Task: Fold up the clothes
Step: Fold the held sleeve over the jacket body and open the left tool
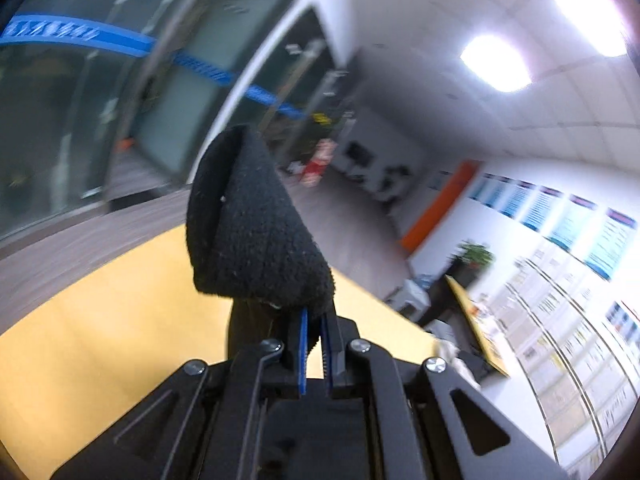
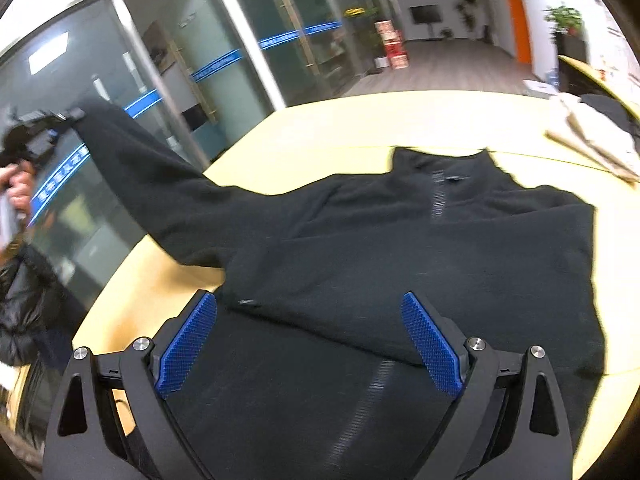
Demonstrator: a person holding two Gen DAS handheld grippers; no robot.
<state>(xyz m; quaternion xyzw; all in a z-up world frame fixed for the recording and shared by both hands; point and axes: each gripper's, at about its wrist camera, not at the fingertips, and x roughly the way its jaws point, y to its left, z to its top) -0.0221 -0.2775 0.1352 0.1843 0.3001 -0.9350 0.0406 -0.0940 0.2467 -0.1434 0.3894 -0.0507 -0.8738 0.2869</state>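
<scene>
Left hand (image 2: 18, 188): far out to the left of my right gripper I see bare fingers around a dark handle, blurred and partly cut by the frame edge.
Left gripper (image 1: 314, 316): my jaws are clamped on the sleeve cuff (image 1: 256, 224); the cuff bunches up ahead of the blue pads (image 1: 303, 344) and hides their tips.
Sleeve (image 2: 152, 184): I see it stretched taut and lifted off the table, running up and leftward from the jacket body to that far gripper (image 2: 60, 118).
Jacket (image 2: 420, 248): black fleece, lying mostly flat on the yellow table (image 2: 320, 128) just ahead of and beneath my right gripper; its collar points away from me, and a grey zipper strip (image 2: 438, 196) runs down the front.
Right gripper (image 2: 308, 336): I hold it spread wide above the jacket's near hem, nothing between the pads; whether they touch the cloth I cannot tell.
Pale pile (image 2: 592, 140): beyond and to the right of the jacket, at the table's far corner, folded light fabric or paper, too smeared to name.
Background: glass partitions (image 2: 208, 60) with blue bands, softened by blur.
</scene>
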